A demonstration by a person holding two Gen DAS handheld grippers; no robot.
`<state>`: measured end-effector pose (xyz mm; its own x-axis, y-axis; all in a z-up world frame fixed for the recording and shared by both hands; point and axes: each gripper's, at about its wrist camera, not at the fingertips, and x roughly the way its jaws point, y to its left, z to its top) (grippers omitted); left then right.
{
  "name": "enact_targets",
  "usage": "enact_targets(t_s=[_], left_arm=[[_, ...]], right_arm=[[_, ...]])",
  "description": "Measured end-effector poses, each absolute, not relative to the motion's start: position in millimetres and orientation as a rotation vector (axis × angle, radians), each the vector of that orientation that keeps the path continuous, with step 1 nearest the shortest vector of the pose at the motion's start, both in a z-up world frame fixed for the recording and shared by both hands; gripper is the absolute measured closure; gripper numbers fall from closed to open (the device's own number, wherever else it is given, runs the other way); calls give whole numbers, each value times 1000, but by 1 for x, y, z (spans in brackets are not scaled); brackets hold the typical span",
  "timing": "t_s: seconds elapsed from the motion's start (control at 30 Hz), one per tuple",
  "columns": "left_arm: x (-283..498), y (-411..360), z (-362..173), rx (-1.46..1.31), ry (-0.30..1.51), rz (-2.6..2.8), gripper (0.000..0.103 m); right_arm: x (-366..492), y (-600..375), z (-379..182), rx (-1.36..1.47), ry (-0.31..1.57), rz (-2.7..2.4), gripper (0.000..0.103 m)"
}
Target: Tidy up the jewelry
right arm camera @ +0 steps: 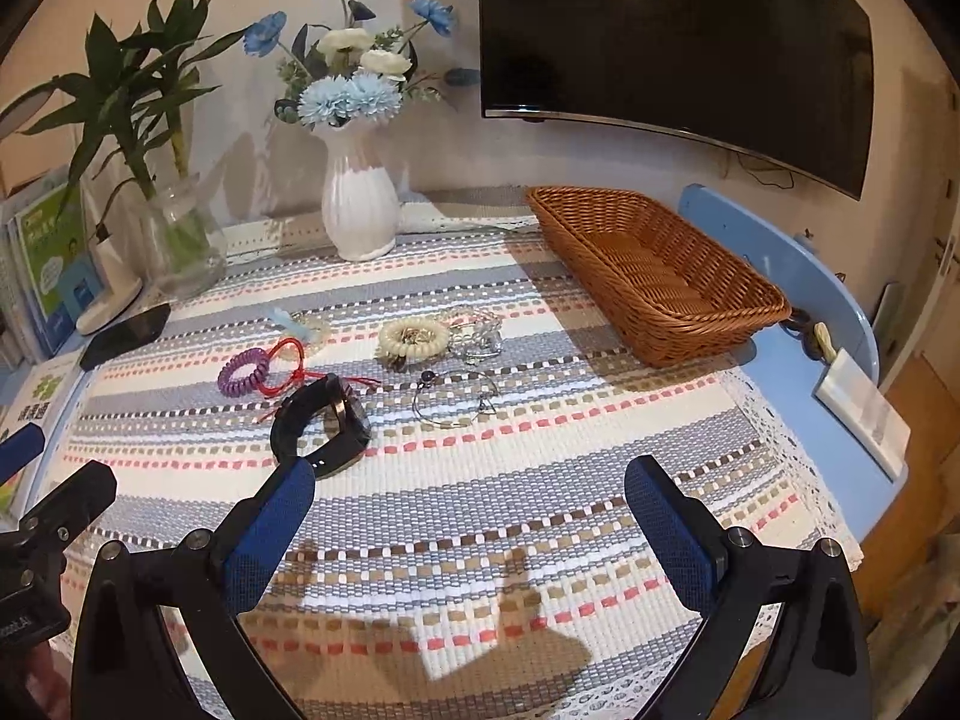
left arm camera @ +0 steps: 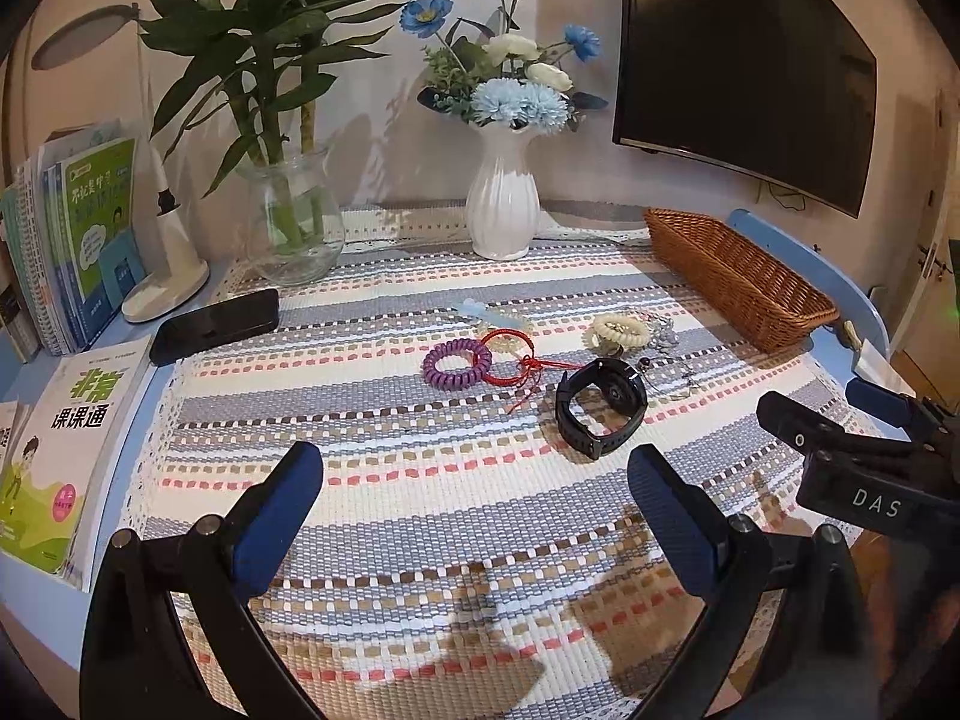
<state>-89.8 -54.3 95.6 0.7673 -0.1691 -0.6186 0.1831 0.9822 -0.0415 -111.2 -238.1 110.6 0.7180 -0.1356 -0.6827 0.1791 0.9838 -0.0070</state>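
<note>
No item is sorted yet: the brown woven wicker basket [right arm camera: 660, 276] at the worktop's far right holds nothing visible. All jewelry lies mid-cloth on the striped woven tablecloth [right arm camera: 480, 510]: black wristwatch [right arm camera: 321, 423], purple coil hair tie [right arm camera: 244, 372], red cord bracelet [right arm camera: 288, 360], cream bead bracelet [right arm camera: 414, 337], thin silver bangle [right arm camera: 456, 402]. Left gripper [left arm camera: 474, 510] and right gripper [right arm camera: 468, 522] hover near the watch, jaws apart, holding nothing.

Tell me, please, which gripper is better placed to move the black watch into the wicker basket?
The right gripper, probably: it is open, the black watch lies just beyond its left fingertip, and the wicker basket is on its side.
</note>
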Motion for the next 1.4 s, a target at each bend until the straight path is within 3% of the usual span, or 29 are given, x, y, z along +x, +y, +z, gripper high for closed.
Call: enact_targets(t_s=[1.4], left_arm=[[-84,-65,88,11,701,-251,4]], right_arm=[[-105,-243,105,58,768,-188,0]])
